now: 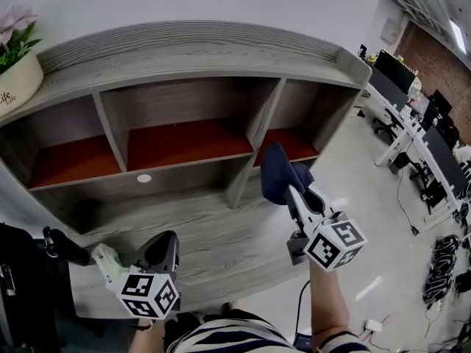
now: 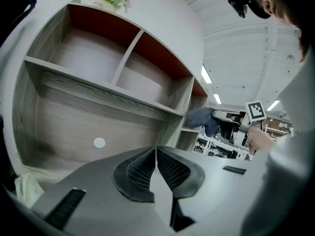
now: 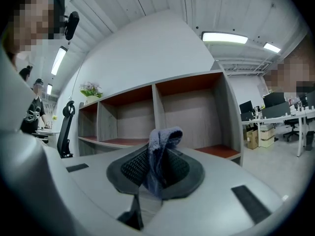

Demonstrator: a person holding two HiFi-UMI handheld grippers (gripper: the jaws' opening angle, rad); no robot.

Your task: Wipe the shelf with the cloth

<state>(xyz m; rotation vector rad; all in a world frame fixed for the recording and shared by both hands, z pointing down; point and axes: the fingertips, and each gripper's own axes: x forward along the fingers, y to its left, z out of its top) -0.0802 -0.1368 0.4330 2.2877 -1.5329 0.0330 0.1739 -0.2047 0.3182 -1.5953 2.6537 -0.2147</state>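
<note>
1. The right hand-held gripper (image 1: 293, 194) has its jaws closed on a dark blue cloth (image 1: 275, 170); the right gripper view shows the cloth (image 3: 162, 142) pinched between the mesh pads and folding over above them.
2. The cloth is held up at the front of the wood-grain shelf (image 1: 184, 56), at the upright between its middle and right compartments. Whether it touches the wood cannot be told.
3. The left hand-held gripper (image 1: 163, 247) is low in front of the shelf's left half, over the tabletop (image 1: 221, 230) below it. Its jaws are pressed together with nothing between them (image 2: 156, 162).
4. The shelf's three compartments have red-brown floors.
5. A potted flower (image 1: 15, 68) stands on the shelf's top board at its left end.
6. A small white disc (image 1: 144, 178) sits on the back panel below the middle compartment.
</note>
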